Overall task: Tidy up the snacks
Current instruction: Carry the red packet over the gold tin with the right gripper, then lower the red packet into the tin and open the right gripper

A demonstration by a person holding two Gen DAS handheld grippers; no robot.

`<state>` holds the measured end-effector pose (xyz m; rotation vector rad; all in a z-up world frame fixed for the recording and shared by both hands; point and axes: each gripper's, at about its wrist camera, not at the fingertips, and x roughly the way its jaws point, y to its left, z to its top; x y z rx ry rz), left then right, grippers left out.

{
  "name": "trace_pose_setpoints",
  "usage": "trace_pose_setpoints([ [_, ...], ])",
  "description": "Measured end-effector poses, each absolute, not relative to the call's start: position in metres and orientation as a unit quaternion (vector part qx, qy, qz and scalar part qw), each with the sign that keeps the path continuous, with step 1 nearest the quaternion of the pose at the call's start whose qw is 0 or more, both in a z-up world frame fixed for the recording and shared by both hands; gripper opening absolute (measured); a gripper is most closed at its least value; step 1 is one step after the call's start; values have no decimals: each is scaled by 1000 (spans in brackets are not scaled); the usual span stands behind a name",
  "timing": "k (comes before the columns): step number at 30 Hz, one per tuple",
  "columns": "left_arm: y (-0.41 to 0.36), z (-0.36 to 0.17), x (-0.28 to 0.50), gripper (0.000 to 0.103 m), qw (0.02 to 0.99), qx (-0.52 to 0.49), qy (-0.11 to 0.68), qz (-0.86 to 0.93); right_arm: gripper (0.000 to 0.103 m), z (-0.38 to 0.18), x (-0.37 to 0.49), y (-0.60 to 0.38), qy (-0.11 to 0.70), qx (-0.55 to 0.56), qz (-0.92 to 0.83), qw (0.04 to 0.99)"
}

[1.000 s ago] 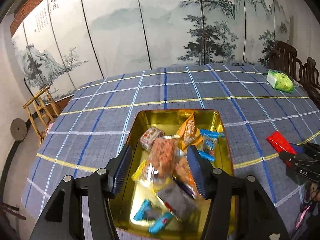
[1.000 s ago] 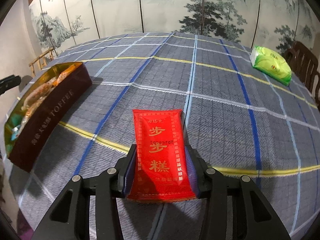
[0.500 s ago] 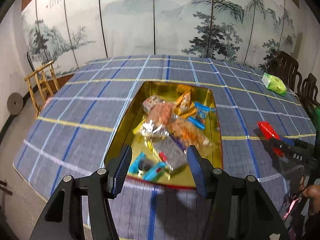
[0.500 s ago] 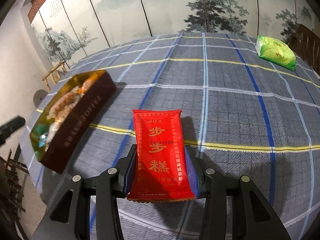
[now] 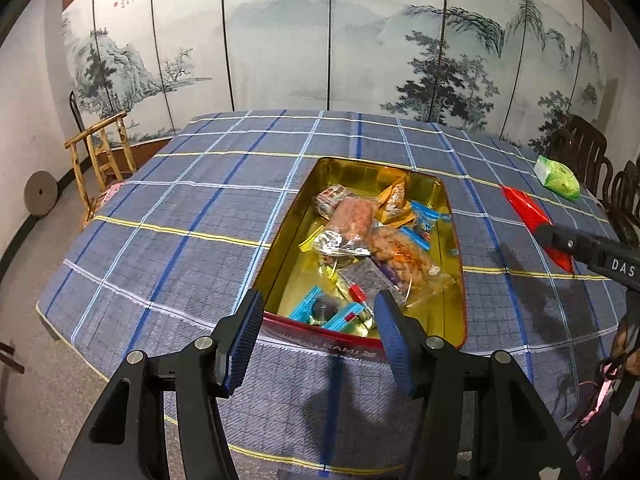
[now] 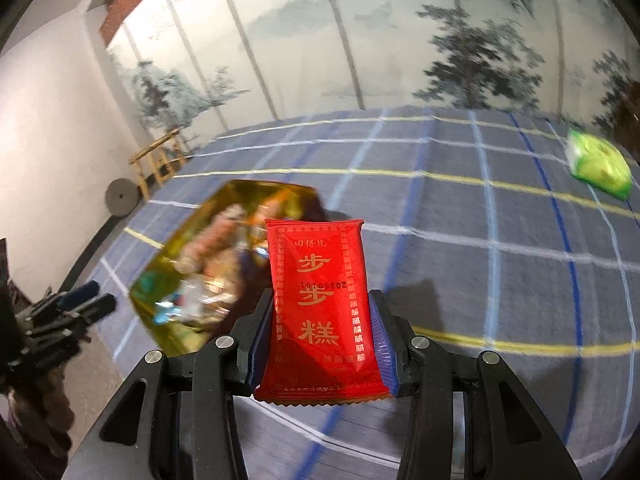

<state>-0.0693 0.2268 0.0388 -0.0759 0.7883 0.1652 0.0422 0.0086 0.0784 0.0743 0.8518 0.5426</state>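
My right gripper (image 6: pixel 320 344) holds a flat red foil snack packet with gold characters (image 6: pixel 320 300), its jaws pinched narrowly on the packet's two long edges near the bottom seam. The packet is lifted clear of the blue plaid tablecloth (image 6: pixel 500 272) and stands upright between the pads, its top half unsupported. I judge it light and thin, with a slick, crinkly wrapper and probably a soft or crumbly cake inside, so a gentle squeeze on the long edges seems the safest hold; more pressure could crush the contents or make the foil slide.

My left gripper (image 5: pixel 316 336) hangs empty, jaws partly apart, just over the near end of the open gold-lined rectangular tin (image 5: pixel 456 240). The tin rests near the table's near edge, a little right of the middle as the left wrist camera sees it. It already holds a loose heap of wrapped snacks: an orange packet (image 5: pixel 394 204), a clear bag of orange-brown crackers (image 5: pixel 400 256), small blue-wrapped sweets (image 5: pixel 426 216), a silvery crinkled wrapper (image 5: pixel 340 244) and a dark sachet (image 5: pixel 364 276). The far end and right-hand side of the tin's floor are bare.

One green soft pack (image 6: pixel 598 162) lies by itself toward the table's far right corner, well apart from the tin.
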Motion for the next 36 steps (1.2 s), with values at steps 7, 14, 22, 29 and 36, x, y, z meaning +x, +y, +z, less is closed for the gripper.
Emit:
trace_pose_setpoints([
  [7,233,41,-75,54,921,-39,378,88,46,88,48,65,407,7,301,863],
  [14,235,43,-79,59,922,-32,375,93,46,75,61,105,425,1,315,849],
  [22,238,46,-80,63,926,-20,364,101,46,57,74,120,445,0,304,842],
  [29,240,43,-79,66,926,-14,362,105,46,51,83,128,452,0,294,842],
  [36,245,40,-78,66,924,-18,365,109,46,49,86,139,452,-10,294,842],
])
